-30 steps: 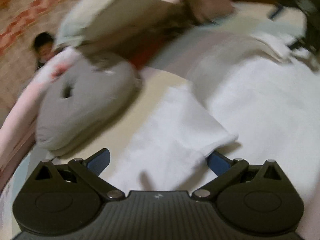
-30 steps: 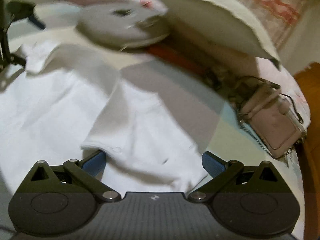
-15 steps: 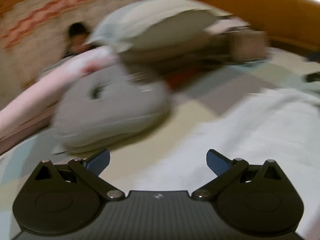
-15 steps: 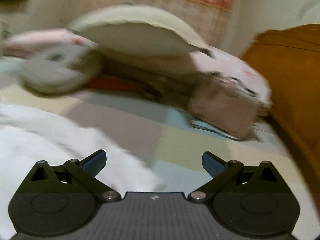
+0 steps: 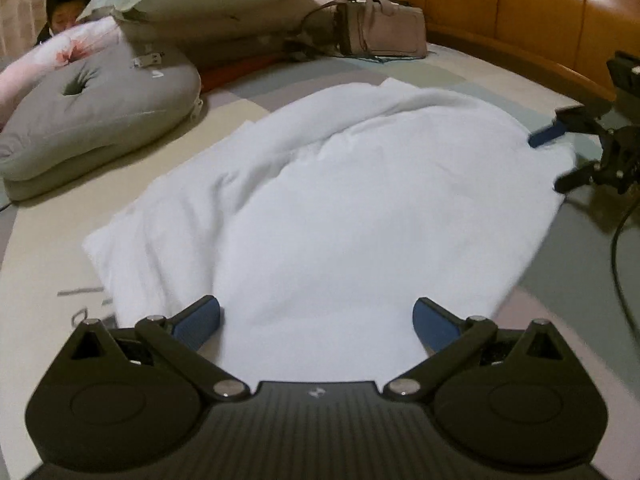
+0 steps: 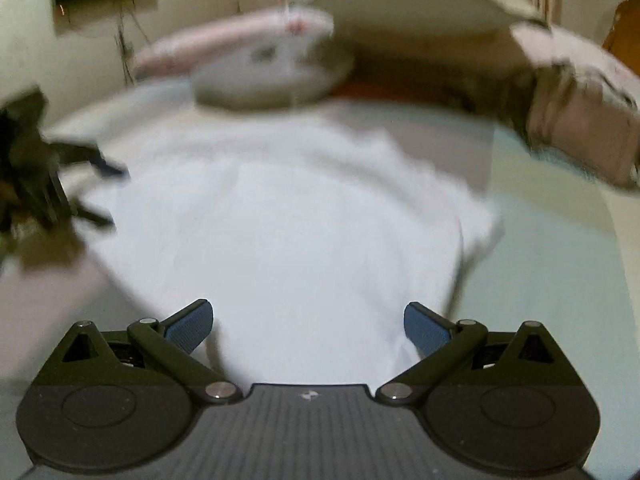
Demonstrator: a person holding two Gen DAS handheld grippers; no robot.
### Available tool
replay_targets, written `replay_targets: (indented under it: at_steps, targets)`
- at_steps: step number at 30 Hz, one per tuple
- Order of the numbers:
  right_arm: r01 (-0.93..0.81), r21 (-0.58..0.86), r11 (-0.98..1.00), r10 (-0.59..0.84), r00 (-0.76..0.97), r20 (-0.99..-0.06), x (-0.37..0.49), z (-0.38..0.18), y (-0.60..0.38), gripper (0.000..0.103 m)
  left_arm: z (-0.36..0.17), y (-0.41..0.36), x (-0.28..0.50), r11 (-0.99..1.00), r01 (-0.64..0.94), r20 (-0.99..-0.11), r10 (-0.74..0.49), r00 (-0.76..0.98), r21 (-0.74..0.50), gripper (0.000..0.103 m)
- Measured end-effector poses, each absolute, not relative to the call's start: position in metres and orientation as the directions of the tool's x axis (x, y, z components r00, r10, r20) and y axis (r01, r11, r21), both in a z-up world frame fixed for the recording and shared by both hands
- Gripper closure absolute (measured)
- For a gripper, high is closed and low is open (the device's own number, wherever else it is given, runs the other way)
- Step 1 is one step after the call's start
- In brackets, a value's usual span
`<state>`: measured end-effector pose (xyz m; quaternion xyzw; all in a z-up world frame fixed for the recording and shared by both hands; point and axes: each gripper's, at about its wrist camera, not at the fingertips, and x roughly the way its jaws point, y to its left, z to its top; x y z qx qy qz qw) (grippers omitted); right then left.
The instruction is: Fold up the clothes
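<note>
On the bed [image 5: 120, 168], the white garment [image 5: 340, 208] lies rumpled between both spread-fingered, empty tools: left tool [image 5: 316, 320], right tool [image 6: 308, 322].

Both wrist views low, close over white garment [image 5: 340, 208] [image 6: 288, 232], from adjacent edges, toward pillows [image 5: 100, 108]

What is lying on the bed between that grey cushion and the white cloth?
Nothing: the left wrist view shows only a bare strip of bedsheet between the grey cushion and the white cloth.
</note>
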<state>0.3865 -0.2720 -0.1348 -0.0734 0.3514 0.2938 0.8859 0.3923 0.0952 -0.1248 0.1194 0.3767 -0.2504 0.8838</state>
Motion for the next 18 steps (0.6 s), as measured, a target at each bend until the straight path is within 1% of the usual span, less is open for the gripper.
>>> replay_targets:
  at_steps: [2,4,5,7,10,12,14,16,17,18]
  targets:
    - [-0.583,0.047,0.811,0.454,0.577,-0.679,0.374,-0.134,-0.270,0.000,-0.121,0.100,0.388,0.854,0.521,-0.728,-0.354,0.588,0.006,0.001]
    - [-0.591,0.027,0.806,0.436,0.563,-0.702,0.375,-0.122,-0.264,0.001,-0.111,0.099,0.389,0.848,0.530,-0.729,-0.352,0.587,0.018,0.001]
    - [-0.594,0.023,0.804,0.442,0.572,-0.691,0.379,-0.115,-0.263,0.001,-0.105,0.099,0.392,0.845,0.534,-0.720,-0.361,0.593,0.016,0.001]
    - [-0.582,0.026,0.813,0.462,0.616,-0.638,0.394,-0.098,-0.258,0.001,-0.095,0.096,0.406,0.844,0.536,-0.681,-0.394,0.618,-0.002,0.001]
    - [-0.551,0.091,0.829,0.496,0.651,-0.575,0.434,-0.084,-0.247,0.001,-0.090,0.093,0.438,0.861,0.504,-0.637,-0.428,0.641,-0.070,0.001]
    - [-0.523,0.168,0.835,0.521,0.658,-0.543,0.465,-0.085,-0.237,0.002,-0.095,0.092,0.463,0.875,0.460,-0.619,-0.445,0.647,-0.148,0.001]
    - [-0.485,0.180,0.856,0.494,0.664,-0.562,0.486,-0.099,-0.234,0.002,-0.105,0.091,0.486,0.882,0.419,-0.621,-0.455,0.638,-0.216,0.001]
    - [-0.444,0.182,0.877,0.459,0.667,-0.586,0.505,-0.114,-0.232,0.004,-0.117,0.092,0.502,0.897,0.382,-0.642,-0.429,0.635,-0.222,0.001]
    - [-0.423,0.182,0.888,0.442,0.668,-0.599,0.515,-0.121,-0.231,0.008,-0.123,0.092,0.509,0.909,0.361,-0.650,-0.404,0.643,-0.209,0.001]
    - [-0.402,0.183,0.897,0.424,0.669,-0.611,0.524,-0.129,-0.230,0.010,-0.126,0.093,0.514,0.924,0.335,-0.654,-0.371,0.659,-0.185,0.001]
